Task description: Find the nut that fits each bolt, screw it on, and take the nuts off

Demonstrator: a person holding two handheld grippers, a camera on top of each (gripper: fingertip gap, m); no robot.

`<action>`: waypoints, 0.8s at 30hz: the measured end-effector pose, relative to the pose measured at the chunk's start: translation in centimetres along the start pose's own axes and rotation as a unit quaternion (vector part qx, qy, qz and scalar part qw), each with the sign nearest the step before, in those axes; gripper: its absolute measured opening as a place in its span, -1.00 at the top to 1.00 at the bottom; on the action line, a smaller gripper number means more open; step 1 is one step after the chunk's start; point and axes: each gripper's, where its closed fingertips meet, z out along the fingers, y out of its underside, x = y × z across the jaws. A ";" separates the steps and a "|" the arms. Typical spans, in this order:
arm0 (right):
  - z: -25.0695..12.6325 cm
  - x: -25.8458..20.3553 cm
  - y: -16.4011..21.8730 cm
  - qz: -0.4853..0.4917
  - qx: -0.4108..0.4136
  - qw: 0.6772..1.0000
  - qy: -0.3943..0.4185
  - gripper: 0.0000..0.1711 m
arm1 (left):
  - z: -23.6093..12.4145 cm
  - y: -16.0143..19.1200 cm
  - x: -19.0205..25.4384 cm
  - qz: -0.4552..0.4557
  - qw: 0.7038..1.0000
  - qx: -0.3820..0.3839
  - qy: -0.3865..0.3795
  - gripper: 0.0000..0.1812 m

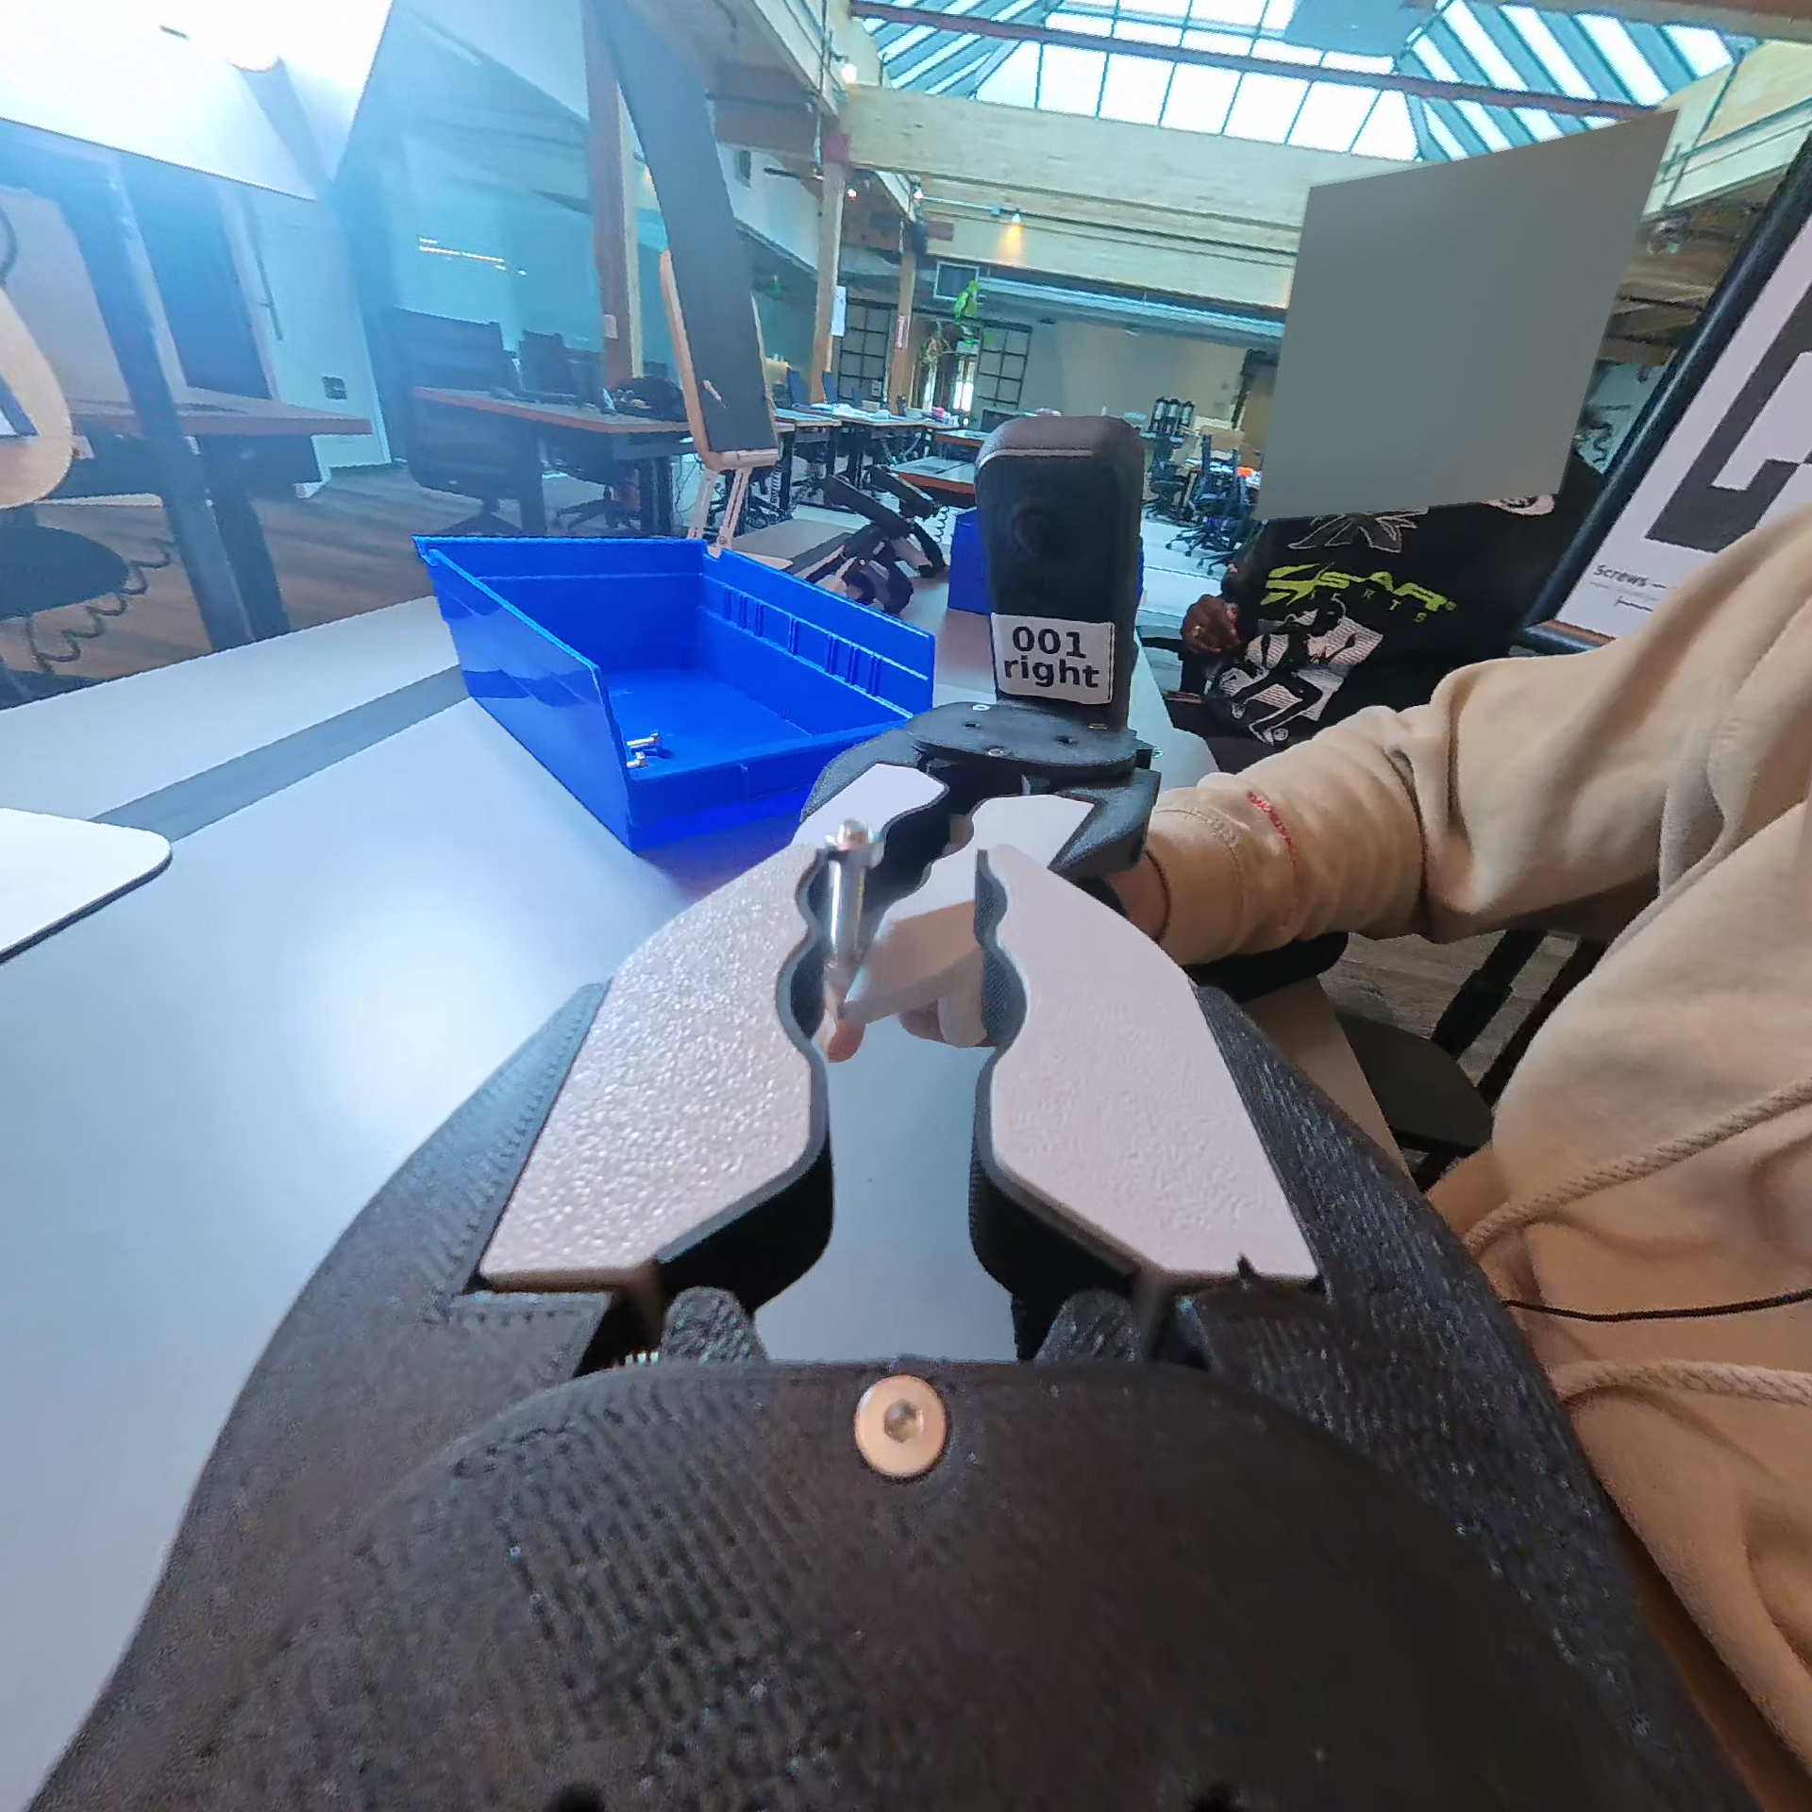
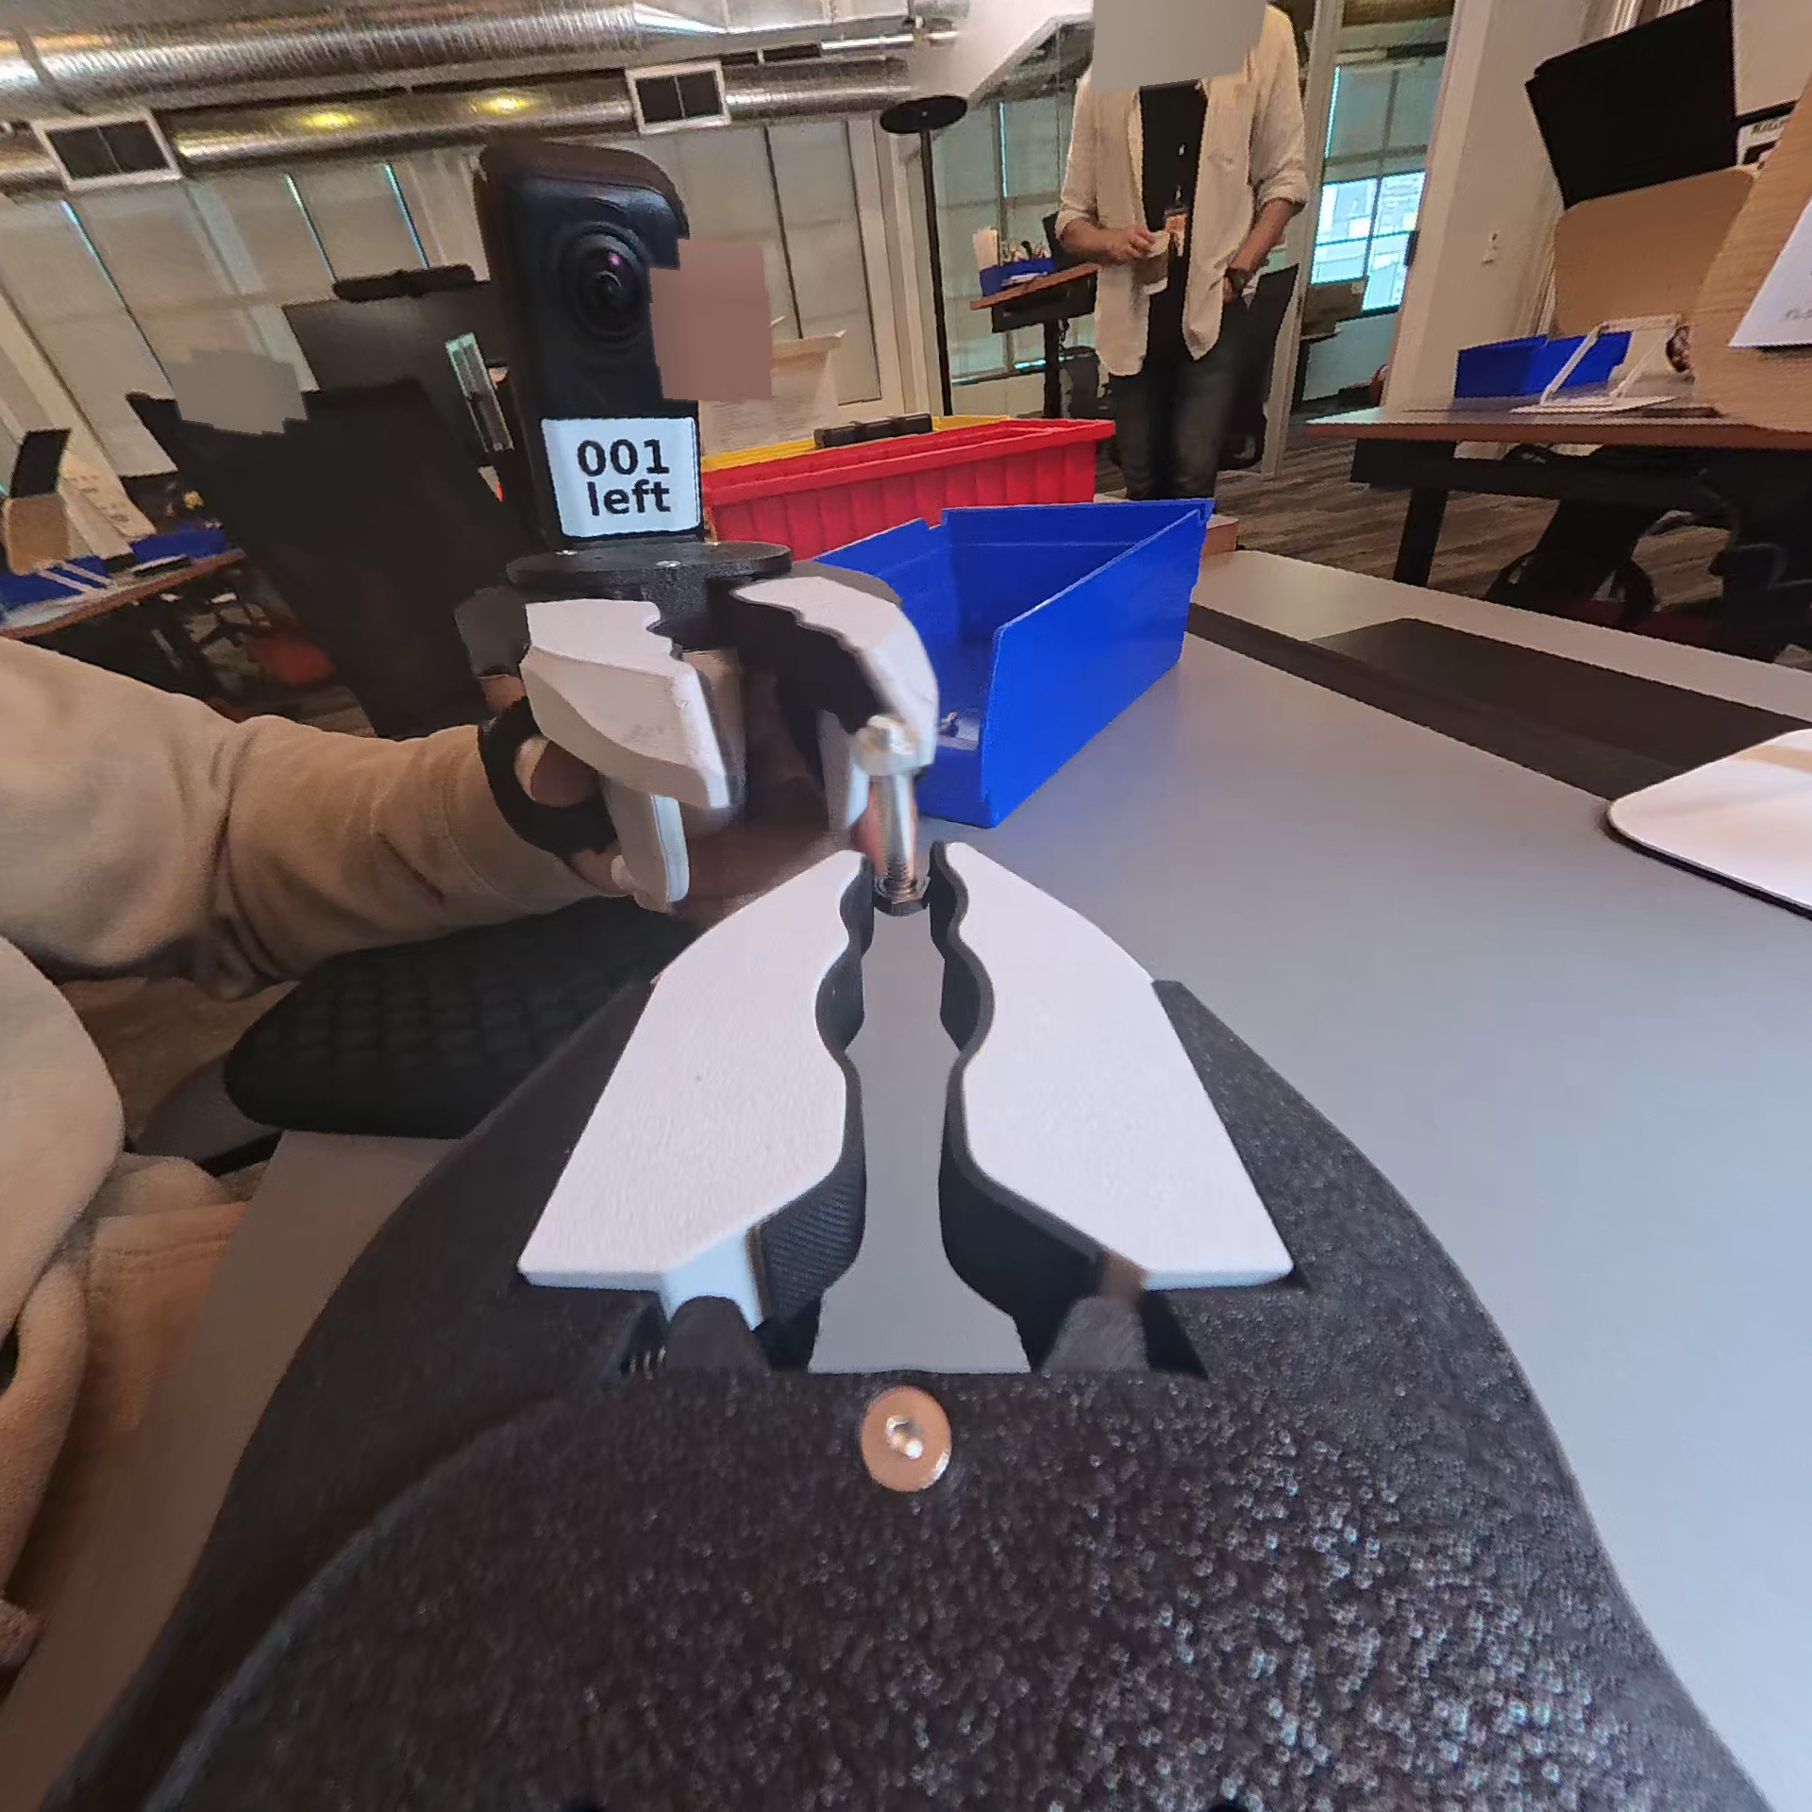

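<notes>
The grey table (image 1: 294, 931) is carrying a blue bin (image 1: 677, 677), which is standing open just behind the two grippers. A small metal part (image 1: 645, 750) is lying on the bin floor; its kind I cannot tell.

The left gripper (image 1: 897, 882) is standing with its jaws apart, and the bolt (image 1: 841, 907) is leaning against its left finger (image 1: 686, 1059); whether this gripper is really holding the bolt, I cannot tell. In the right wrist view, the right gripper (image 2: 900, 878) is pinching its tips on the dark nut (image 2: 900, 892), which is sitting on the lower, threaded end of the upright bolt (image 2: 890, 794). The bolt head is pointing up.
</notes>
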 end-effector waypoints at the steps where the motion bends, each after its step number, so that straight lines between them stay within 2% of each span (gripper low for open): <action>1: -0.1 0.3 -0.1 0.004 0.003 1.000 0.006 0.88 | -0.2 -0.1 0.3 0.003 1.000 0.003 0.014 0.89; 3: -0.3 0.8 -0.2 0.017 0.007 1.000 0.011 0.88 | -0.5 -0.5 0.4 0.004 1.000 0.012 0.016 0.94; 5: -0.3 0.7 -0.2 0.014 0.006 1.000 0.010 0.88 | -0.5 -0.6 0.1 0.007 1.000 0.014 0.004 0.91; 9: 0.1 -0.2 0.2 0.003 -0.004 1.000 -0.005 0.88 | -0.2 -0.4 -0.7 0.002 1.000 0.014 -0.021 0.62; 10: 0.2 -0.3 0.2 0.002 -0.004 1.000 -0.007 0.88 | -0.1 -0.3 -0.6 0.003 1.000 0.010 -0.019 0.60; 11: 0.2 -0.2 0.2 0.003 -0.004 1.000 -0.006 0.88 | 0.0 -0.2 -0.4 0.005 1.000 0.007 -0.014 0.61; 14: -0.1 0.5 -0.1 0.011 0.002 1.000 0.006 0.88 | -0.3 -0.3 0.3 0.005 1.000 0.008 0.011 0.86; 15: -0.3 0.7 -0.2 0.013 0.004 1.000 0.009 0.88 | -0.4 -0.4 0.2 0.005 1.000 0.009 0.009 0.88; 18: -0.3 0.6 -0.2 0.010 0.004 1.000 0.009 0.88 | -0.5 -0.6 -0.2 0.002 1.000 0.014 -0.003 0.87; 22: 0.1 -0.1 0.2 0.003 -0.005 1.000 -0.005 0.88 | -0.3 -0.4 -0.7 0.000 1.000 0.014 -0.017 0.65; 24: 0.2 -0.3 0.4 0.000 -0.009 1.000 -0.008 0.88 | -0.1 -0.1 -0.3 0.001 1.000 0.006 -0.009 0.64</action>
